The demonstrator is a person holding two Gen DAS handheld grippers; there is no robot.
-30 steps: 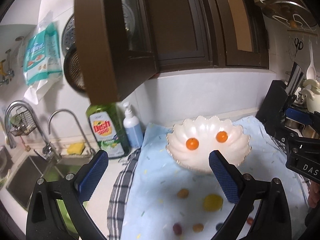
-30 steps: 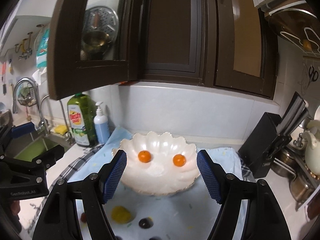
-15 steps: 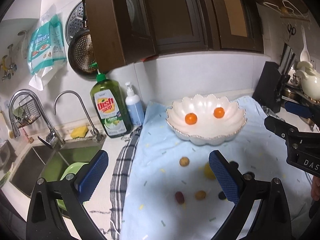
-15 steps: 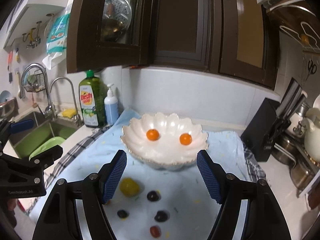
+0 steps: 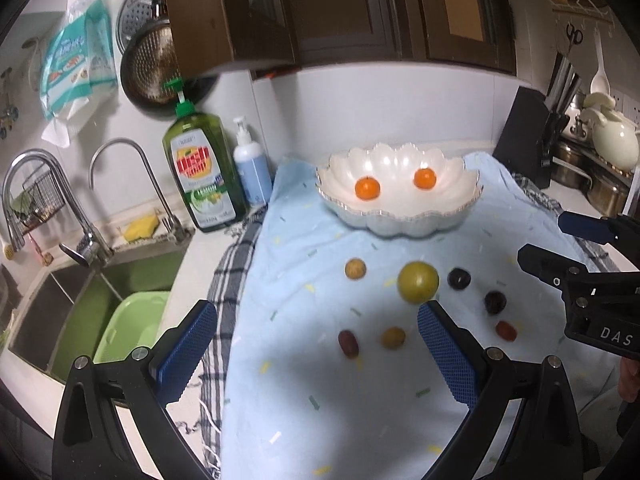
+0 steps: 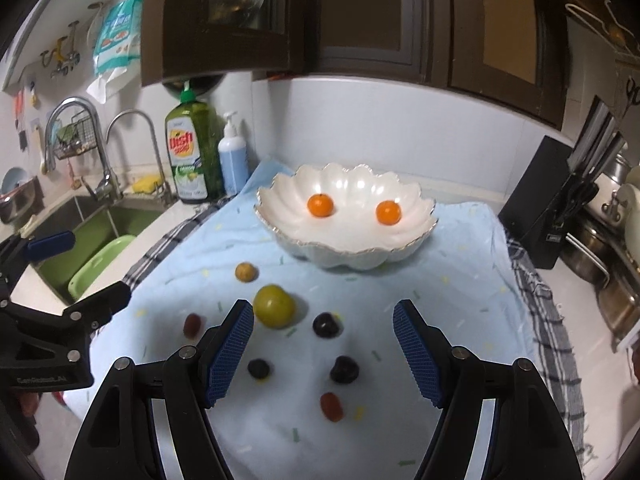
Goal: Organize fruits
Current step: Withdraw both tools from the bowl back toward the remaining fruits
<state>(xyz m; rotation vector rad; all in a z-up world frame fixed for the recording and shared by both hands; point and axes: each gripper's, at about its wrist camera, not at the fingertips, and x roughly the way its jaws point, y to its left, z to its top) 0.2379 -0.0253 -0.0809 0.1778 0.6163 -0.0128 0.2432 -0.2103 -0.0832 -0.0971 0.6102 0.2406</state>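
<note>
Where the countertop meets the white wall, a light blue cloth (image 6: 460,280) covers the surface; a scalloped white bowl (image 6: 344,256) on it holds two oranges (image 6: 320,205); loose fruits (image 6: 274,306) lie nearer; the sink (image 5: 76,312) lies left; the left gripper (image 5: 316,344) and right gripper (image 6: 323,340) hang agape, empty.
</note>
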